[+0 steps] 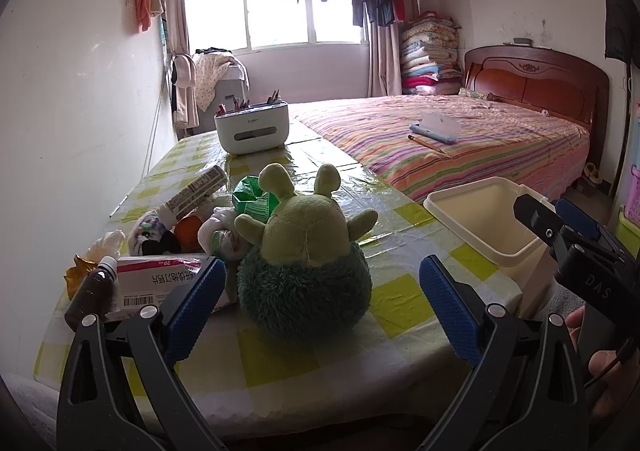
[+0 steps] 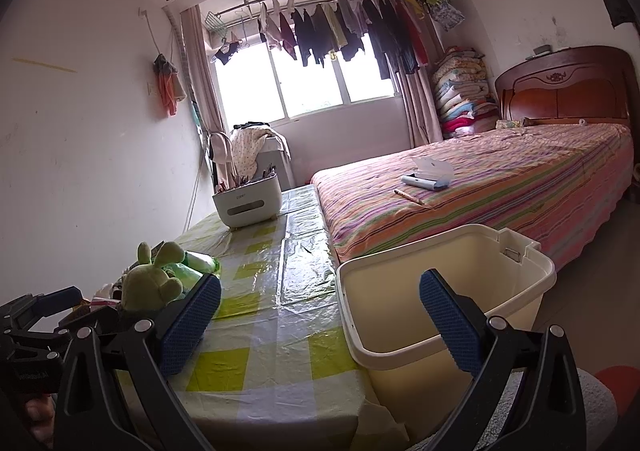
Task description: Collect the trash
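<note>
My left gripper [image 1: 320, 307] is open and empty, its blue pads either side of a green plush toy [image 1: 304, 251] on the checked table [image 1: 404, 303]. Left of the toy lie a pink-and-white medicine box [image 1: 156, 283], a dark bottle [image 1: 94, 291], a crumpled tissue [image 1: 106, 245], a white tube [image 1: 192, 193] and a green wrapper [image 1: 250, 197]. A cream bin [image 1: 484, 227] stands at the table's right edge. My right gripper [image 2: 320, 323] is open and empty, just before the bin [image 2: 440, 291]. The toy also shows in the right wrist view [image 2: 150, 287].
A white organizer box [image 1: 252, 127] with pens stands at the table's far end. A bed [image 1: 460, 139] with a striped cover adjoins the table on the right, with a pencil and a blue case on it. The wall is on the left.
</note>
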